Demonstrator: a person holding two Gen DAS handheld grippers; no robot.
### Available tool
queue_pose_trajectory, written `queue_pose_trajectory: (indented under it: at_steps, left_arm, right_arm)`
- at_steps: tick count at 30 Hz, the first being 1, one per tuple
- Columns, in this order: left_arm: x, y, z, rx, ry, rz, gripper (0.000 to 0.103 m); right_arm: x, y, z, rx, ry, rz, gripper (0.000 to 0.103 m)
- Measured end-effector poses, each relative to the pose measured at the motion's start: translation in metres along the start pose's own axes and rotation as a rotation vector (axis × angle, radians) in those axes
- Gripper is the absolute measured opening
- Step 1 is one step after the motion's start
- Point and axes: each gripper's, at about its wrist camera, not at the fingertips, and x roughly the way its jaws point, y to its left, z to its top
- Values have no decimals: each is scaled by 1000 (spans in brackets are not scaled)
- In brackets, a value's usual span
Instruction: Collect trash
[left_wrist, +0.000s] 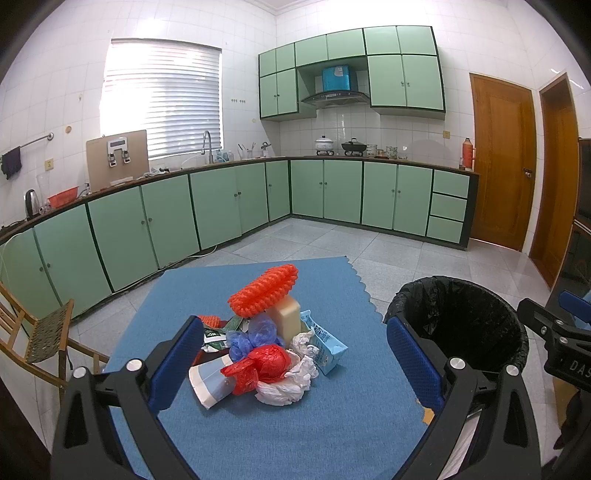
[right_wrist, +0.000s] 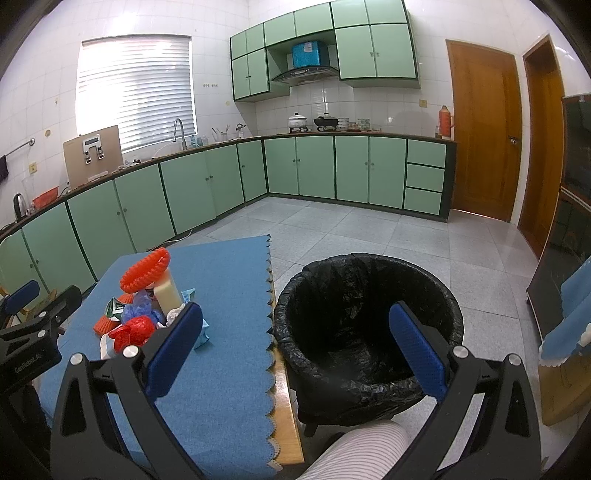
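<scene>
A tiled kitchen with green cabinets (left_wrist: 236, 199) surrounds a table (left_wrist: 288, 435) under a blue scalloped mat. On the mat sits the trash pile (left_wrist: 266, 350): an orange foam net (left_wrist: 264, 290) leaning on a pale block (left_wrist: 288, 317), a crumpled blue bag (left_wrist: 251, 336), a red bag (left_wrist: 264, 363), white tissue (left_wrist: 291, 380), a light blue carton (left_wrist: 325, 347) and a blue-and-white paper cup (left_wrist: 210, 380) lying on its side. A green wrapper and a second orange piece are mostly buried behind the rest.

The left gripper (left_wrist: 295, 363) has its jaws spread wide and empty; the pile lies between and just ahead of them, untouched as far as can be seen. The right gripper (right_wrist: 303, 350) is likewise released and empty, the pile off its left jaw, which hides the carton and tissue. The black-lined bin (right_wrist: 369, 328) stands on the floor just beside the table edge, between and ahead of the right jaws; its right jaw covers part of the rim. A striped sleeve or knee is cut off at the bottom.
</scene>
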Motion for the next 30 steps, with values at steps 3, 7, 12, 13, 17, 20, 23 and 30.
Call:
queue_pose_trajectory:
  at_steps: [3, 7, 12, 13, 17, 20, 23, 30]
  left_arm:
    - [0, 0, 0, 0, 0, 0, 97]
    - [0, 0, 0, 0, 0, 0, 97]
    - [0, 0, 0, 0, 1, 1, 97]
    - [0, 0, 0, 0, 1, 0, 97]
    - [0, 0, 0, 1, 1, 0, 97]
    - [0, 0, 0, 0, 1, 1, 97]
    - [0, 0, 0, 1, 1, 0, 97]
    - [0, 0, 0, -1, 2, 0, 97]
  right_arm:
    - [0, 1, 0, 0, 2, 0, 98]
    - [-1, 2, -1, 0, 1, 0, 98]
    - [1, 0, 1, 0, 1, 0, 98]
    - [1, 0, 1, 0, 1, 1, 98]
    - [2, 0, 1, -1, 1, 0, 98]
    - [3, 1, 1, -1, 2, 0, 98]
    - [2, 0, 2, -1, 5, 0, 98]
    - [2, 0, 2, -1, 4, 1, 98]
